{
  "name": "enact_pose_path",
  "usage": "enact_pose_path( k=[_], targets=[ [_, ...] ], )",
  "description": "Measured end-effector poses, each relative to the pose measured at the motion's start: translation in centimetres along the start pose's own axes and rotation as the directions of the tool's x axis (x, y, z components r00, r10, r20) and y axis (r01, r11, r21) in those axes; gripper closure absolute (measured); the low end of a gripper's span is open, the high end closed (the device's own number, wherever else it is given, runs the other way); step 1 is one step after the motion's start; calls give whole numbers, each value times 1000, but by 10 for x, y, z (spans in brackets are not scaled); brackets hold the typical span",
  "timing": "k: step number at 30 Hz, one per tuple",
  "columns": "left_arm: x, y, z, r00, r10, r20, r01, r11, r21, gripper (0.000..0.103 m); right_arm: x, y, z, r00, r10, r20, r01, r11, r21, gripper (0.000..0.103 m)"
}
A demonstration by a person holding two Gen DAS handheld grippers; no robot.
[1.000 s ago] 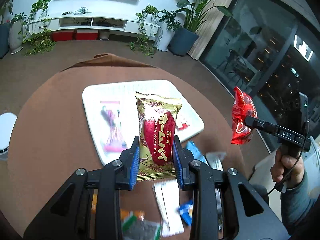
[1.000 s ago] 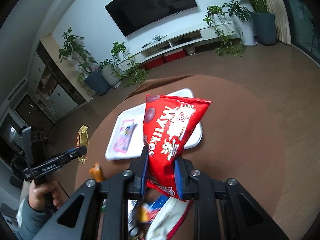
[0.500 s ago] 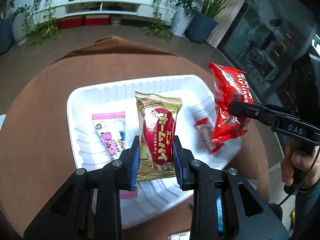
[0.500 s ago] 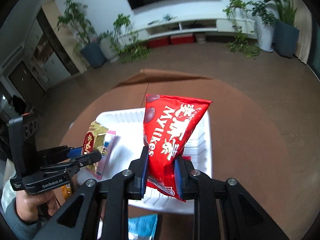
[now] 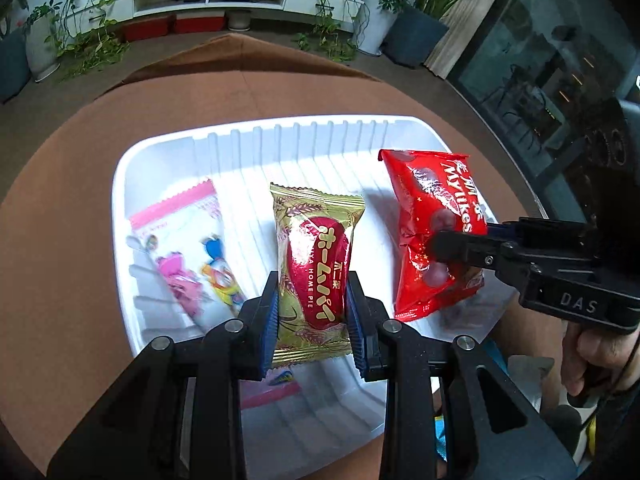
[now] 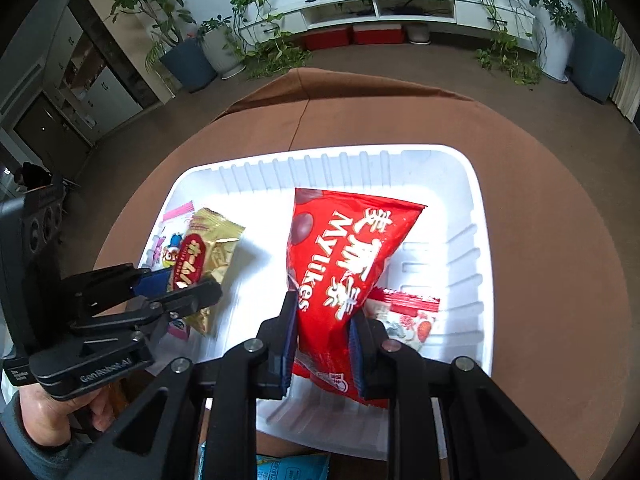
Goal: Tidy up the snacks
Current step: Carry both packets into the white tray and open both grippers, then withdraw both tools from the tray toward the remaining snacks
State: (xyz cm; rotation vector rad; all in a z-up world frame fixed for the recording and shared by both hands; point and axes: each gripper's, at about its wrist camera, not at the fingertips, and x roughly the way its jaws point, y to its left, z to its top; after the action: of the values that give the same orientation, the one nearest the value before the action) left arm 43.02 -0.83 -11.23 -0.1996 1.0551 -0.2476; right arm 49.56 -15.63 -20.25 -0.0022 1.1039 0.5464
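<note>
My left gripper [image 5: 312, 304] is shut on a gold-and-red pie packet [image 5: 316, 264], held just above the middle of the white tray [image 5: 280, 136]. My right gripper [image 6: 322, 328] is shut on a red Mylikes bag [image 6: 340, 264], held over the tray's right half [image 6: 476, 208]. From the left wrist view the red Mylikes bag [image 5: 432, 232] hangs at the right in the other gripper [image 5: 452, 246]. From the right wrist view the pie packet [image 6: 204, 252] hangs at the left in the other gripper [image 6: 188, 288]. A pink cartoon packet [image 5: 188, 248] lies in the tray's left part.
A small red-and-white packet [image 6: 404, 316] lies in the tray under the red bag. A blue packet [image 6: 288, 466] lies on the brown round table [image 6: 540, 184] at the tray's near edge. Potted plants [image 6: 188, 52] and a low white shelf [image 6: 400, 4] stand beyond the table.
Both grippers have come forward and down over the tray with their packets, and closer together. The tray now fills both views; the loose snacks near the table's front edge have slipped out of sight.
</note>
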Motion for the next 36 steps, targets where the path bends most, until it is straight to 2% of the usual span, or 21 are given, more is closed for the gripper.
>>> enact_pose_path(
  k=[9,13,15,19,21,23,24,25,27,28,31,36],
  targets=[
    [24,3,10,1000,20,-22,-20,1000,7,73,-1,8,-12,1000,0,-2,0,1000,0,75],
    [12,4,10,999,32,7,-32,999,4,70,-5,10,-12,1000,-1,14,1,1000,-8,70],
    [4,2,12,999,38,21,-38,999,6,59,-11,12,-11,999,-4,38,4,1000,-12,64],
    [-15,-1,16,996,46,72,-47,999,13,49,-27,12,-12,996,-13,87,14,1000,-16,50],
    [-30,-3,18,994,46,104,-47,999,9,41,-39,12,-12,993,-22,118,24,1000,-10,43],
    [-50,-6,19,989,43,139,-46,999,16,37,-54,11,-14,988,-27,152,28,1000,-2,40],
    [-62,-7,17,987,45,156,-49,999,19,31,-61,11,-15,985,-26,169,25,1000,6,37],
    [-75,-8,16,983,40,179,-45,999,24,27,-72,10,-18,981,-18,195,14,1000,21,32],
    [-104,-11,12,973,30,229,-37,999,26,5,-95,7,-27,968,0,250,-13,999,48,25],
    [-118,-12,8,967,21,254,-29,999,29,1,-106,5,-33,961,10,278,-28,998,60,19],
    [-162,-13,-12,944,-6,330,-10,999,49,0,-142,-1,-58,930,50,363,-94,990,104,8],
    [-223,-7,-72,910,7,415,-41,996,74,0,-183,-4,-119,887,103,449,-192,969,155,5]
  ],
)
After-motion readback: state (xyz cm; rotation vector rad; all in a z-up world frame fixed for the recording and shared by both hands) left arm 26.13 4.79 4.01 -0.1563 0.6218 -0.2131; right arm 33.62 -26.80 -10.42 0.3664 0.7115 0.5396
